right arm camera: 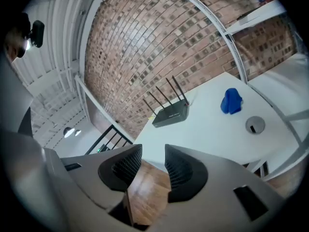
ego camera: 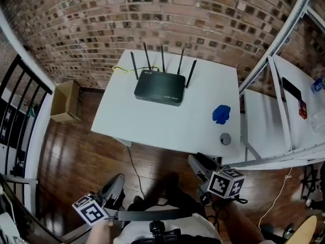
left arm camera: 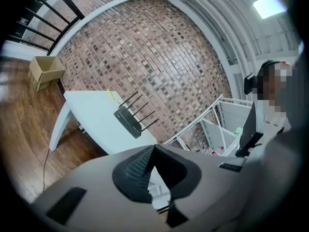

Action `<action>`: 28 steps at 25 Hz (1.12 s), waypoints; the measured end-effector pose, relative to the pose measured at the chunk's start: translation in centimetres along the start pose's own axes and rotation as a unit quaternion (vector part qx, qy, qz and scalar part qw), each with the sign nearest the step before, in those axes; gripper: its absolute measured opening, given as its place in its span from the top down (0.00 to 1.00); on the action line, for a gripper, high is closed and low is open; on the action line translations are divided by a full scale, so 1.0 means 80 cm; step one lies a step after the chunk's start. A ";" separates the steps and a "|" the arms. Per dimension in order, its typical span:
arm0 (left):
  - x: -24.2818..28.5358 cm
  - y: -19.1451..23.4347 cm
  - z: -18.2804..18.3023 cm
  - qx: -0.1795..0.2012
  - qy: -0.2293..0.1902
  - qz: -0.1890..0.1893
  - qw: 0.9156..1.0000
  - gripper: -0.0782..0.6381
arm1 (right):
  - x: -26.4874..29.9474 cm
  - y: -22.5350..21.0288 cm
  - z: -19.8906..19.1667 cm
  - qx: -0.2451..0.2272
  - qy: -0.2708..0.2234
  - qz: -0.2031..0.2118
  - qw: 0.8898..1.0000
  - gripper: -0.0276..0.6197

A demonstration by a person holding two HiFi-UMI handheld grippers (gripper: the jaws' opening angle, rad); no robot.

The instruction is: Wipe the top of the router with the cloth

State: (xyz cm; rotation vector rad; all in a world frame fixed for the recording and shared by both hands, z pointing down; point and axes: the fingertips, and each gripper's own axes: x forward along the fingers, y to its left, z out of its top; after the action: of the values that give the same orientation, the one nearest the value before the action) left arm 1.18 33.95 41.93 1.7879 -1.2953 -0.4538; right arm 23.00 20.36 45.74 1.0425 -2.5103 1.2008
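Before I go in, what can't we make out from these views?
- Router top: dust or dirt too small to see in every view.
- Router's rear ports: hidden behind its body in the head view.
- Blue cloth: bunched, so its underside is hidden and the folds are too small.
- Round disc near the cloth: too small to identify in the head and right gripper views.

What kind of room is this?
Probably an indoor office or workroom, loft-style: a bare brick wall, a wood floor, and a white table with a router on it.
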 end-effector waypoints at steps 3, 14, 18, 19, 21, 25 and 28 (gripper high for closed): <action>0.071 -0.036 0.006 0.025 0.013 -0.003 1.000 0.86 | -0.006 -0.066 0.052 -0.010 -0.013 -0.030 0.999 0.71; 0.212 -0.028 0.064 0.048 0.056 -0.018 0.997 0.86 | 0.020 -0.234 0.128 0.041 -0.061 -0.182 0.981 0.60; 0.253 0.016 0.098 0.044 0.093 -0.039 0.994 0.86 | 0.047 -0.271 0.148 0.039 -0.077 -0.253 0.964 0.58; 0.262 0.025 0.112 0.046 0.104 -0.045 0.992 0.86 | 0.054 -0.276 0.152 0.042 -0.079 -0.272 0.958 0.57; 0.280 0.041 0.147 0.062 0.123 -0.060 0.989 0.86 | 0.067 -0.284 0.158 0.051 -0.082 -0.307 0.947 0.57; 0.315 0.081 0.213 0.074 0.142 -0.074 0.984 0.86 | 0.101 -0.287 0.187 0.061 -0.096 -0.354 0.928 0.55; 0.329 0.096 0.235 0.076 0.158 -0.088 0.981 0.86 | 0.112 -0.293 0.193 0.071 -0.099 -0.386 0.914 0.54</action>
State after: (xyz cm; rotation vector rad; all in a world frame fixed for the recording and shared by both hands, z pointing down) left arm -6.20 1.51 42.33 2.0179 -0.9761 -0.1592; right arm 33.91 -5.74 53.83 2.0112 -1.7906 1.0507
